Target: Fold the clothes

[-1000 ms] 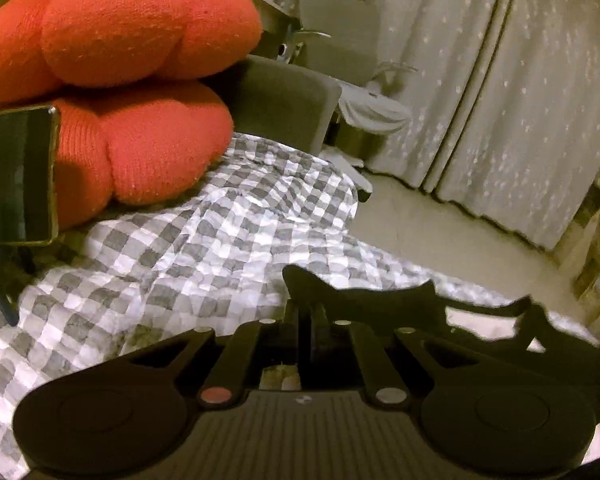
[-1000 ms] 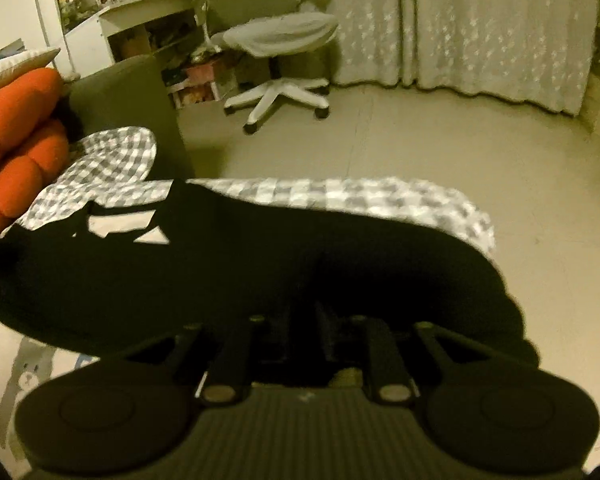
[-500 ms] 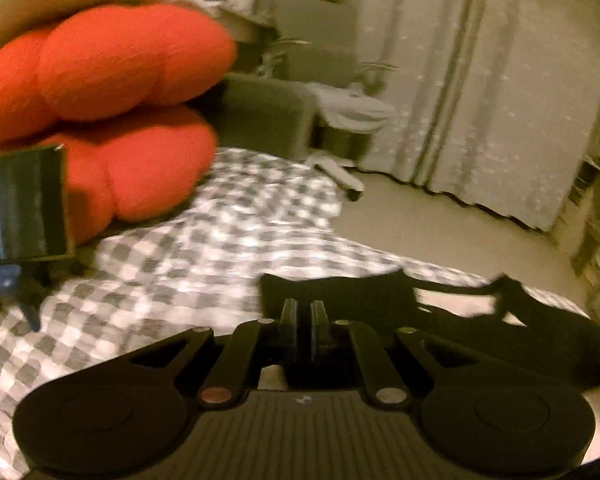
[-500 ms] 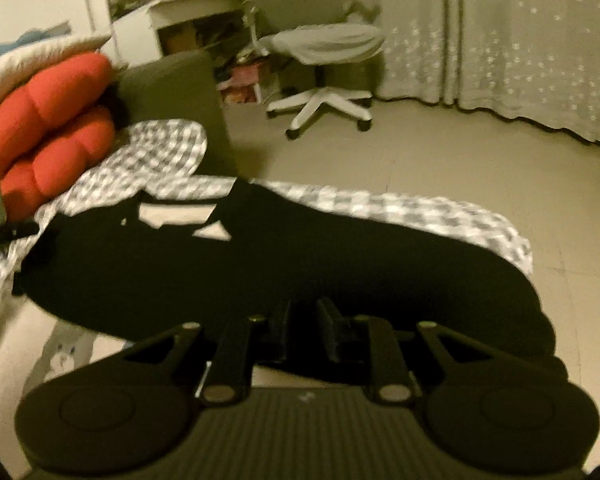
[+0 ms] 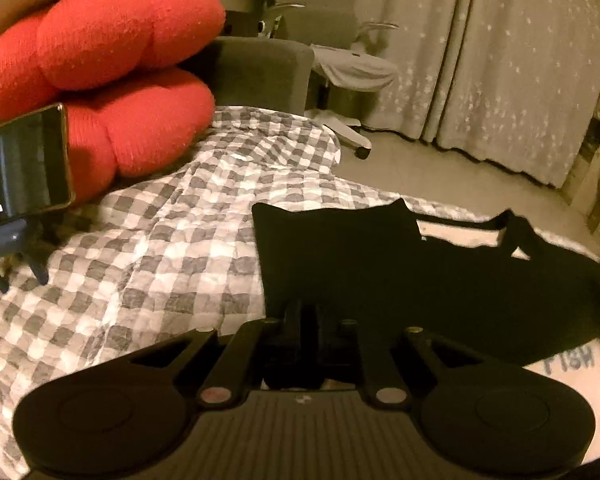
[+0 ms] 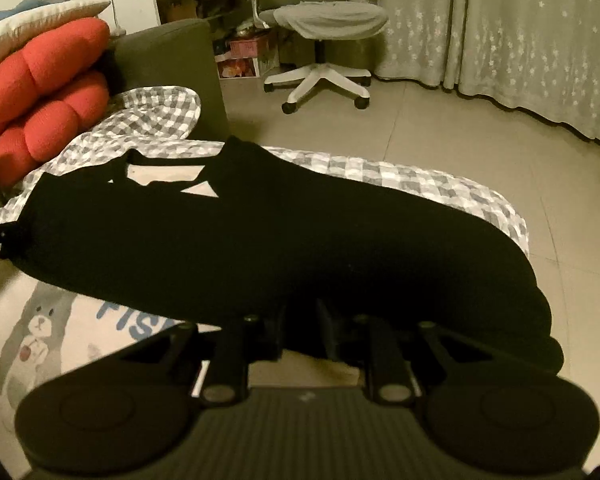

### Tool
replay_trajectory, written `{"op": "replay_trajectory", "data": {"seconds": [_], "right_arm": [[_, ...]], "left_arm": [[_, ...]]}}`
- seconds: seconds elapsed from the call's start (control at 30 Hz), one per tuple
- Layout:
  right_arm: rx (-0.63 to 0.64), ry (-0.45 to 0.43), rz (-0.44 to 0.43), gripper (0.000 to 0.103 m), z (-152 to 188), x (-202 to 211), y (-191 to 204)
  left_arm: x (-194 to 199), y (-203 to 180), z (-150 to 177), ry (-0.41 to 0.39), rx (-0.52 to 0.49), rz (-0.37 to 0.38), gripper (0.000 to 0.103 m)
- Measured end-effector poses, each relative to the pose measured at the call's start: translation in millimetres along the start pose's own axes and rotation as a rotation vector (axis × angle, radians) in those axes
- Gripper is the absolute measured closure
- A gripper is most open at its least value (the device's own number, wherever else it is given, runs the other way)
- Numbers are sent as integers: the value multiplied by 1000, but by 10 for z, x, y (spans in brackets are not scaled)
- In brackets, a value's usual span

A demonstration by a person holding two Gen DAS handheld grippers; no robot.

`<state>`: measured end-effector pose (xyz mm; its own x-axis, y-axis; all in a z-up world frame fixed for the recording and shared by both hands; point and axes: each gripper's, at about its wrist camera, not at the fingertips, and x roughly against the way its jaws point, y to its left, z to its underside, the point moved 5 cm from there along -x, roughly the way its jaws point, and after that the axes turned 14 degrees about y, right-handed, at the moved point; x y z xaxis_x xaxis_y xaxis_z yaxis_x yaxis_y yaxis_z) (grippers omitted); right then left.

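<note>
Left gripper [image 5: 308,316] pinches the near hem of the black garment [image 5: 420,276], fingers pressed together; right gripper [image 6: 302,322] now stands spread — it was clamped a moment ago. Garment lies flat on the checked blanket [image 5: 148,248] — spread out, ready for folding.

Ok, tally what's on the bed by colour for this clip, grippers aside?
Black: 1, the black garment
Red: 1, the red knotted cushion
Grey and white check: 1, the checked blanket
Cream: 1, the cream printed garment under the black one
Dark: 1, the phone on a stand
Total: 5
</note>
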<state>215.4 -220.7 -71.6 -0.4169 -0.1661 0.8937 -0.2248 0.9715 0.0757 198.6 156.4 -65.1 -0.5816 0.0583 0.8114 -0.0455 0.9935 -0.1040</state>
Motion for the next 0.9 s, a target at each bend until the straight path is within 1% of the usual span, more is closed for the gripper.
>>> {"op": "replay_trajectory", "data": {"seconds": [0.07,0.23,0.33,0.4,0.47,0.5,0.57,0.7,0.77,0.87,0.9], "right_arm": [[0,2,1,86,8,-1,-5],[0,6,4,86,27,-1,-16],[-8,-13,0,85,14,49,7],[-13,-13,-6,83,17,61,24],[-14,3,2,83,32,24,42],[-12,9,9,83,38,2,46],[-19,12,12,83,39,10,46],[-22,13,8,83,54,52,28],[-45,15,-6,84,60,53,-8],[-133,9,-84,83,66,126,-70],[-164,2,-110,80,68,166,-95]], "left_arm": [[20,-27,16,-7,-17,-25,92],[158,-62,24,-24,-5,-38,92],[282,-169,42,-58,-33,-16,92],[247,-207,82,-34,-43,-4,92],[128,-190,136,15,-39,-15,92],[93,-167,152,24,-34,-11,92],[93,-136,158,19,-21,9,92],[130,-105,157,19,-3,28,92],[127,-99,154,21,2,33,92],[128,-89,145,24,13,41,92],[132,-84,140,26,19,45,92]]}}
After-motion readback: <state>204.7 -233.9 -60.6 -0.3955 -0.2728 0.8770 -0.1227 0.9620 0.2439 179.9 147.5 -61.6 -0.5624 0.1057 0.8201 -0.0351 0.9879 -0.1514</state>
